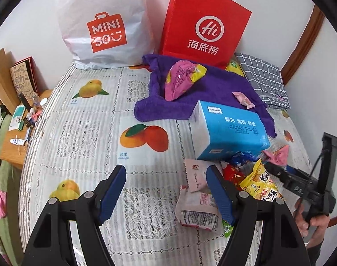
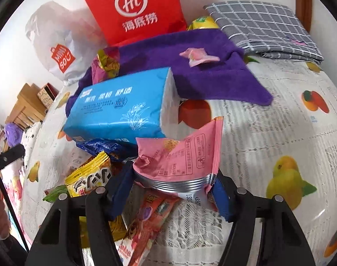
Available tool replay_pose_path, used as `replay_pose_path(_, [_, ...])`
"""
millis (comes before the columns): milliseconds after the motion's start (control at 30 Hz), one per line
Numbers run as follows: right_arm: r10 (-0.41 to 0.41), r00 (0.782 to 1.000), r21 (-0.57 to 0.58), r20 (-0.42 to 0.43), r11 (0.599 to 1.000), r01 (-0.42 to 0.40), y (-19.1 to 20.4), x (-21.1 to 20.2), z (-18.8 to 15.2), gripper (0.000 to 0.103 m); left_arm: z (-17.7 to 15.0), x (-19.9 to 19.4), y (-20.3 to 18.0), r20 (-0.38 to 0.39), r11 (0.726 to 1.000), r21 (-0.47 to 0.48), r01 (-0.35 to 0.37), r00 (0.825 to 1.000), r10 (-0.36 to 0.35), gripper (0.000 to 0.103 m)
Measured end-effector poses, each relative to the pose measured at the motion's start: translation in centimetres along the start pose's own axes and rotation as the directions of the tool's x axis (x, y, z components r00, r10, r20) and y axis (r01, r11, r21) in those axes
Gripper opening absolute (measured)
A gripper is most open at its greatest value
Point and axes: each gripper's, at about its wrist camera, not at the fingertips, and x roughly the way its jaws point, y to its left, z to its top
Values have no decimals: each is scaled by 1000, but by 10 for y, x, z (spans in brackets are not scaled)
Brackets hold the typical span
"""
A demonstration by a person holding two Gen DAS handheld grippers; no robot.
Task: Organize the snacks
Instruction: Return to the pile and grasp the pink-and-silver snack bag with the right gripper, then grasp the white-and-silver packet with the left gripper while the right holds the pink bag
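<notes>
"MINISO" on white plastic bag, "Hi" on red paper bag, "mango" on tablecloth

- Left wrist cam: sits behind the left gripper, looks steeply down and fwd over the fruit-print lace tablecloth, close to the near edge, back wall at top.
- Right wrist cam: behind the right gripper, same steep tilt, much nearer, low over the snack pile.
- Shared: blue tissue pack, purple towel, red paper bag, white plastic shopping bag, grey checked cloth.
- Left view also catches the right gripper at its right edge.
</notes>
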Motion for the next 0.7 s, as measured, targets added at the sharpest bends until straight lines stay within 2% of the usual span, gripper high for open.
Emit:
replay_pose_path(233, [-9,998,2,66,1000,9,-15,-35,-7,64,-10,14,-10,-41,1000,24,-1,999,2,73])
replay_pose_path(467, [-25,996,14,83,1000,24,-33,-51,-20,64,-31,36,-27,-103,996,89,2,995,8,73])
replay_pose_path(633, [-17,996,24,88,1000,14,-39,-54,-28,64,-46,53,-34,-172,993,103,57,984,-39,73])
replay_pose_path(700, [-14,996,24,86,1000,12,-40,-55,-31,64,-51,56,-37,-182,991,121,55,983,-32,73])
